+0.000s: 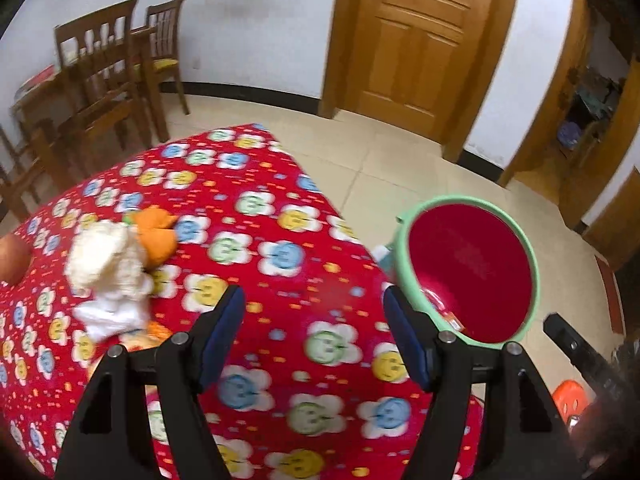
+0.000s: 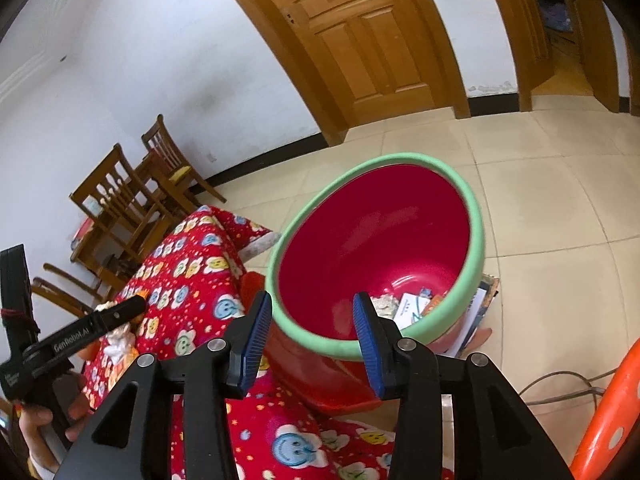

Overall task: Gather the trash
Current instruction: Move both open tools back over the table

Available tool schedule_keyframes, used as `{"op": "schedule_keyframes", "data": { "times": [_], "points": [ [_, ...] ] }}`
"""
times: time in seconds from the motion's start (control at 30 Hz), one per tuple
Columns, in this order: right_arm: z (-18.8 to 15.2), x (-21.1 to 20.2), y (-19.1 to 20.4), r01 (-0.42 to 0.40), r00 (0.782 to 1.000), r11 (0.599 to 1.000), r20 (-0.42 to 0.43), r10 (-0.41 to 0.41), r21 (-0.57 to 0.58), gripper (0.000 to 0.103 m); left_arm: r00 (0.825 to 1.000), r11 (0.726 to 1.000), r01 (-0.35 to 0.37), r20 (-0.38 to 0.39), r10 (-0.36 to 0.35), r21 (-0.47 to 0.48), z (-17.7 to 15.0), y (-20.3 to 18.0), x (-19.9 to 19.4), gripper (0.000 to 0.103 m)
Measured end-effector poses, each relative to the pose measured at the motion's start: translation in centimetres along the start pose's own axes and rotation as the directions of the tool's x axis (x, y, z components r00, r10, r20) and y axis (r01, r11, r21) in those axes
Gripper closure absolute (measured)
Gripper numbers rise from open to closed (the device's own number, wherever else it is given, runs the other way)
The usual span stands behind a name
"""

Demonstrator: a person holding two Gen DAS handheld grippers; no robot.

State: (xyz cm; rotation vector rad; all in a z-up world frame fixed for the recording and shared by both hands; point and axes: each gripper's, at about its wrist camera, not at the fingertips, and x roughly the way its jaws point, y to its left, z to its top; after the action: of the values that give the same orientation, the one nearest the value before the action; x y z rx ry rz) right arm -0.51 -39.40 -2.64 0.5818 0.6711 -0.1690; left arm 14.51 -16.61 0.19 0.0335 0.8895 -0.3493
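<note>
Red plastic bin w/ pale green rim [image 2: 376,248] sits on the tiled floor [image 2: 540,216] just beside the table corner, mouth tilted toward the cameras; paper scraps and small cards [image 2: 404,306] lie at its bottom. Table carries a red cloth w/ smiley-flower print [image 1: 256,264]. On the cloth, left side: crumpled white tissue wad [image 1: 106,276] touching orange peel pieces [image 1: 156,234]; a round orange-brown item at the far left edge, too cut off to ID.

Left gripper [image 1: 314,336] hovers over the cloth, pointing fwd and slightly down, blue-padded fingers [image 1: 222,336] spread wide, nothing between them; tissue sits just left of its left finger. Right gripper [image 2: 312,340] is held above the bin's near rim, angled down into the mouth, fingers wide apart, empty. In right wrist view, a bare hand [image 2: 44,428] grips the left tool's handle at lower left.

Wooden chairs [image 1: 104,76] and a wooden door [image 1: 416,40] stand behind.
</note>
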Motion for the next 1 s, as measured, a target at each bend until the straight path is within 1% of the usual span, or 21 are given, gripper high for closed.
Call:
{"op": "schedule_keyframes", "data": {
  "times": [0.1,0.2,0.37,0.6,0.77,0.9,1.0],
  "points": [
    [-0.2,0.3,0.8,-0.008,1.0,1.0,-0.011,0.008,-0.015,0.059,0.999,0.999,-0.031,0.018,0.032,-0.02,0.4,1.6,-0.5,0.032],
    [-0.4,0.6,1.4,-0.014,1.0,1.0,-0.019,0.014,-0.025,0.056,0.997,0.997,-0.067,0.033,0.068,-0.036,0.7,3.1,-0.9,0.032],
    [-0.6,0.8,2.2,-0.018,0.999,0.999,-0.029,0.017,-0.036,0.054,0.985,0.986,-0.156,0.06,0.159,-0.052,1.2,5.4,-1.2,0.032],
    [-0.7,1.5,2.5,-0.011,0.999,0.999,-0.043,0.01,-0.038,0.054,0.975,0.97,-0.211,0.046,0.218,-0.123,1.8,8.9,-0.7,0.03],
    [-0.9,1.9,3.0,-0.015,0.998,0.999,-0.054,0.013,-0.047,0.054,0.962,0.948,-0.265,0.025,0.273,-0.178,1.9,11.0,0.2,0.028],
    [-1.1,2.3,3.4,-0.022,0.998,0.998,-0.063,0.019,-0.052,0.054,0.957,0.94,-0.285,0.0,0.29,-0.187,1.9,11.9,1.1,0.028],
    [-1.1,2.4,3.5,-0.025,0.997,0.998,-0.069,0.022,-0.053,0.054,0.961,0.94,-0.274,-0.023,0.275,-0.203,1.6,12.7,1.9,0.028]
  ]
}}
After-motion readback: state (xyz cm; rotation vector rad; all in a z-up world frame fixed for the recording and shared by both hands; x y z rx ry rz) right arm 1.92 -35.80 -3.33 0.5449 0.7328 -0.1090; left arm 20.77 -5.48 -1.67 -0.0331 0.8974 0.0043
